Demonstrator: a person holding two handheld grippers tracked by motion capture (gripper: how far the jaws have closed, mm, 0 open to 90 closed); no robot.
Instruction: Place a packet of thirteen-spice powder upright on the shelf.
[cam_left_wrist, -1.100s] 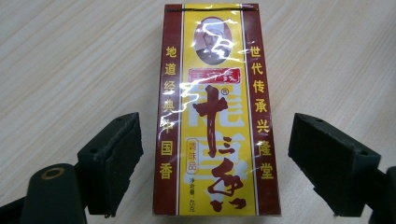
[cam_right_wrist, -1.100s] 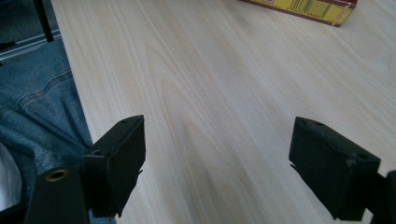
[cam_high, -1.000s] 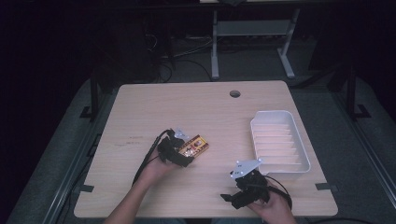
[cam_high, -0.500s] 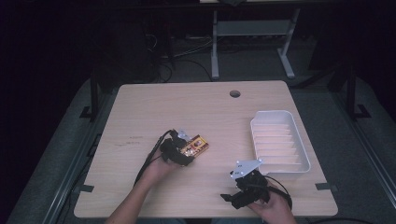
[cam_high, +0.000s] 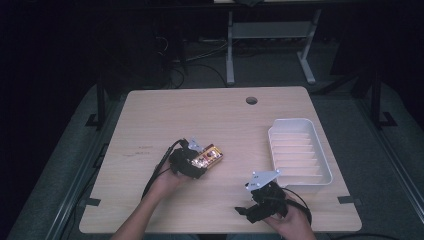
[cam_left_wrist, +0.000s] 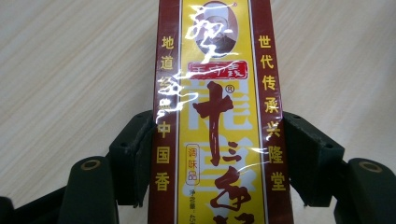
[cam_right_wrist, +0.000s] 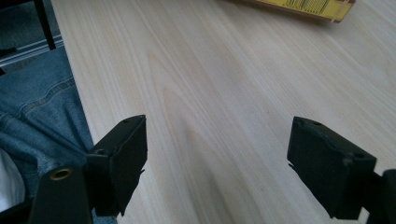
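Packet: flat yellow-and-maroon seasoning packet (cam_left_wrist: 212, 116) wrapped in glossy film, lying on the pale wooden table (cam_high: 210, 115), reaching forward from between the left tongs' (cam_left_wrist: 212, 158) pads.
Left tongs: having just been closing, now pinching the packet's two long edges near its close end.
Right tongs (cam_right_wrist: 215, 163): resting spread wide, nothing between, packet well ahead of them.
Handling: probably feeling light and fairly stiff; film looking slippery, likely sliding under a weak squeeze.
Hold: gripping across the narrow width, nearer the middle for balance.
Tray: white ribbed plastic tray (cam_high: 299, 150) sitting beyond the right tongs.
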